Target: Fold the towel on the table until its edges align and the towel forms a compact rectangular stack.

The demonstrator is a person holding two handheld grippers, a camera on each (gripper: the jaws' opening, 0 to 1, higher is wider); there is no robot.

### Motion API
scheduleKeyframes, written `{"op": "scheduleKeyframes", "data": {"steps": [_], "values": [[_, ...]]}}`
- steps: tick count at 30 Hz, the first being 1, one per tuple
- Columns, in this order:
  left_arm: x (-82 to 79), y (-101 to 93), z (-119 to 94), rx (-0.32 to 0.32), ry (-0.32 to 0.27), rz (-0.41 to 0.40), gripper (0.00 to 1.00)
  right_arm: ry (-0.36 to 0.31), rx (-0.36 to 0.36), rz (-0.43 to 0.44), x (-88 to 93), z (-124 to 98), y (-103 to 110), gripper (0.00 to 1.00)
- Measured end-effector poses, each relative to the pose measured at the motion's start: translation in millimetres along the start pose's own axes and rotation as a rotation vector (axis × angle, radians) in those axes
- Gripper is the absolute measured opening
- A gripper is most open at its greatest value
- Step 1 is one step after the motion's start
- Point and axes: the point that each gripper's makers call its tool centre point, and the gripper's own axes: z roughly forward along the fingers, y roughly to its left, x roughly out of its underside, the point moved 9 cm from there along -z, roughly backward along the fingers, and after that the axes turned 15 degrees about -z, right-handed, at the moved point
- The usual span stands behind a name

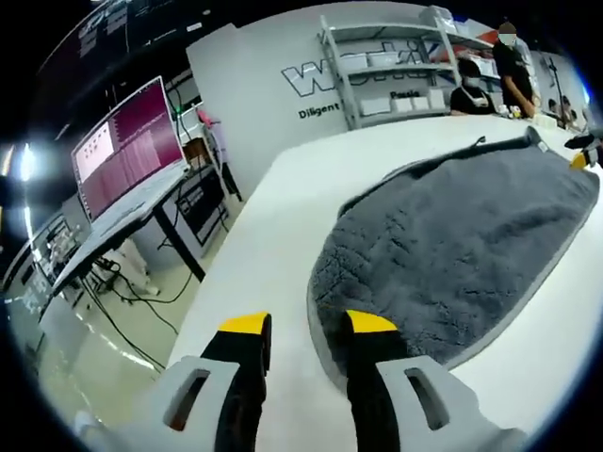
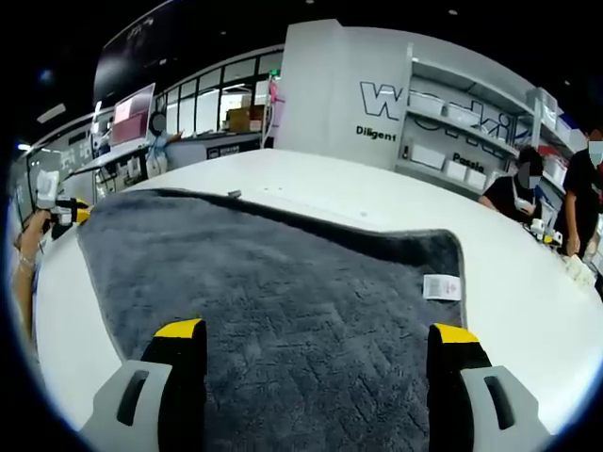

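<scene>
Left gripper (image 1: pixel 306 330) fingers spread over grey towel (image 1: pixel 462 245) corner on table (image 1: pixel 273 235).

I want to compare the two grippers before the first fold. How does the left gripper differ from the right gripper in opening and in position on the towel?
The left gripper has its jaws closer together; the right gripper has its jaws wide apart. The left gripper is at a corner edge of the grey towel, partly over the white table; the right gripper is over the towel's surface. Both are open, with yellow tips, holding nothing.

The grey towel (image 2: pixel 283 292) runs off the right gripper view's bottom edge, its near edge unseen.
</scene>
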Motion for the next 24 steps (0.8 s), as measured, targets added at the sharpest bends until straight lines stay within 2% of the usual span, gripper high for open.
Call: {"op": "scheduleKeyframes", "data": {"steps": [6, 10, 12, 16, 19, 24], "values": [[-17.7, -4.4, -3.8, 0.064, -0.081, -0.053, 0.40, -0.002, -0.001, -0.003, -0.7, -0.8, 0.5, 0.99], [-32.7, -8.7, 4.0, 0.131, -0.113, -0.072, 0.48, -0.002, -0.001, -0.003, -0.9, -1.6, 1.2, 0.99], [-38.8, -10.0, 8.6, 0.142, -0.122, -0.068, 0.50, -0.003, 0.000, -0.004, -1.3, -2.0, 1.3, 0.99], [-56.6, -12.7, 21.7, 0.147, -0.160, -0.013, 0.37, -0.006, 0.000, -0.009, -2.2, -2.6, 2.3, 0.99], [-70.0, -13.6, 37.0, 0.149, -0.183, 0.023, 0.35, -0.006, -0.002, -0.011, -2.8, -2.3, 2.4, 0.99], [-81.4, -20.2, 64.3, 0.168, -0.149, 0.111, 0.33, -0.006, -0.005, -0.017, -3.4, -2.2, 3.8, 0.99]]}}
